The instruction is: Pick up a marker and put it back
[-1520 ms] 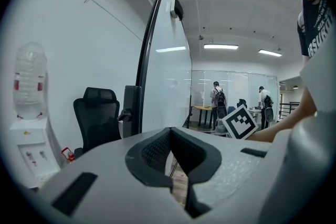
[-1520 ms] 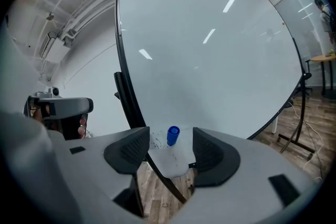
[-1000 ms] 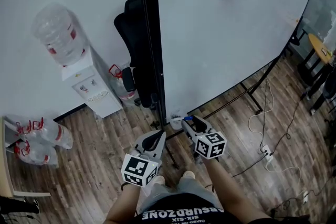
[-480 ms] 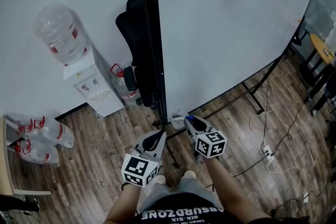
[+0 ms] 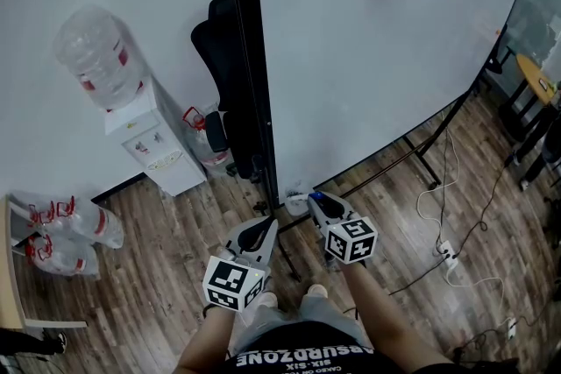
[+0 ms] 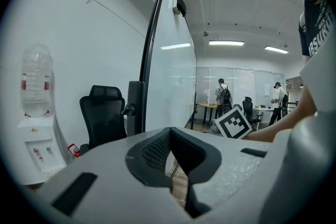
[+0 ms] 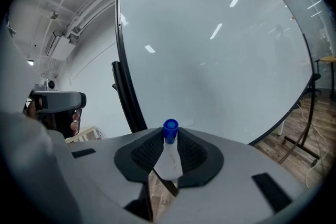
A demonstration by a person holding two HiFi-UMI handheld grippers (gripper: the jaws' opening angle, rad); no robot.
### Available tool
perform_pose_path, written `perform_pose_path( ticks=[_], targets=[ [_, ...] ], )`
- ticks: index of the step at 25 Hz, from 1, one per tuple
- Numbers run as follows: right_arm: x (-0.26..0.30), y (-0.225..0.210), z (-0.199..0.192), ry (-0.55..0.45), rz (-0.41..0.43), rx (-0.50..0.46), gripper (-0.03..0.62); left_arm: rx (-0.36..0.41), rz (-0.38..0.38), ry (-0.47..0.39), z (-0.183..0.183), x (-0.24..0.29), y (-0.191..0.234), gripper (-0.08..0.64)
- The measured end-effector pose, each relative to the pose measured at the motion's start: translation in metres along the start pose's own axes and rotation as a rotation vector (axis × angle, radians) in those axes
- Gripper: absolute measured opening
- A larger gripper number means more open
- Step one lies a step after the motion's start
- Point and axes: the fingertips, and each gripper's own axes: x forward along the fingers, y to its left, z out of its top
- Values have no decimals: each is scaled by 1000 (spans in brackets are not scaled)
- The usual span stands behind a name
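R gripper held low at waist, tilted slightly down, jaws just been closing, now clamped on white marker w/ blue cap, cap end poking fwd betw. pads; L gripper alongside, jaws together, empty.

An office: a large whiteboard at one o'clock; a black swivel chair at twelve; a water dispenser at ten.

The right claw has just been closing its jaws, and they pinch the blue-capped marker that stands between them.
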Motion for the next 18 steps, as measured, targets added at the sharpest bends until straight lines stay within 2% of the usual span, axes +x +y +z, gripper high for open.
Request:
perform_pose_path(
  ticks=[18],
  targets=[
    [-2, 7, 15, -23, -3, -33, 60, 3, -7, -9, 2, -2, -1, 8]
  ],
)
